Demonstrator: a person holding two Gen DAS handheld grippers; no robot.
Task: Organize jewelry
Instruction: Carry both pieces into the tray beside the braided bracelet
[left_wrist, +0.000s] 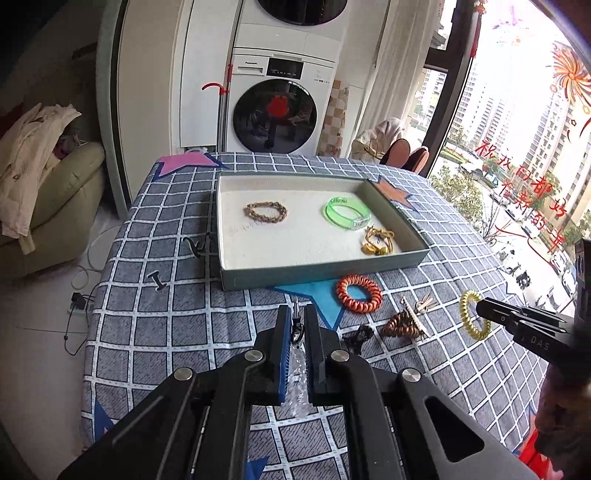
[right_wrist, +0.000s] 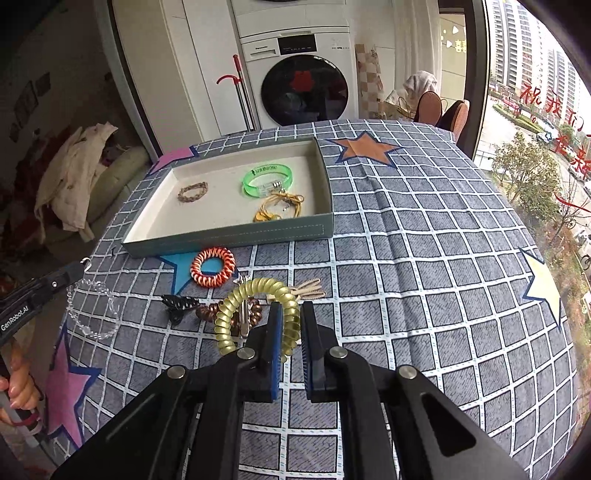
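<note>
1. The left claw (left_wrist: 295, 325) is pinched onto a clear bead bracelet (right_wrist: 90, 310), which dangles from it above the table (right_wrist: 424, 277).
2. The right claw (right_wrist: 290, 321) is nearly closed around one side of a yellow coil band (right_wrist: 255, 314), lifting it.
3. The tray (left_wrist: 391, 258) holds a braided bracelet (left_wrist: 265, 212), a green bangle (left_wrist: 348, 213) and a gold cord piece (left_wrist: 377, 240).
4. An orange coil band (left_wrist: 359, 294), a brown coil band (left_wrist: 400, 325) and a black clip (left_wrist: 356, 338) lie just in front of the tray.

Home laundry corner in a high-rise flat, stacked washer and dryer (left_wrist: 275, 114), sofa (left_wrist: 62, 206) heaped with clothes, checked tablecloth (right_wrist: 424, 258), big window (left_wrist: 517, 147) with red festive decals, towers outside
</note>
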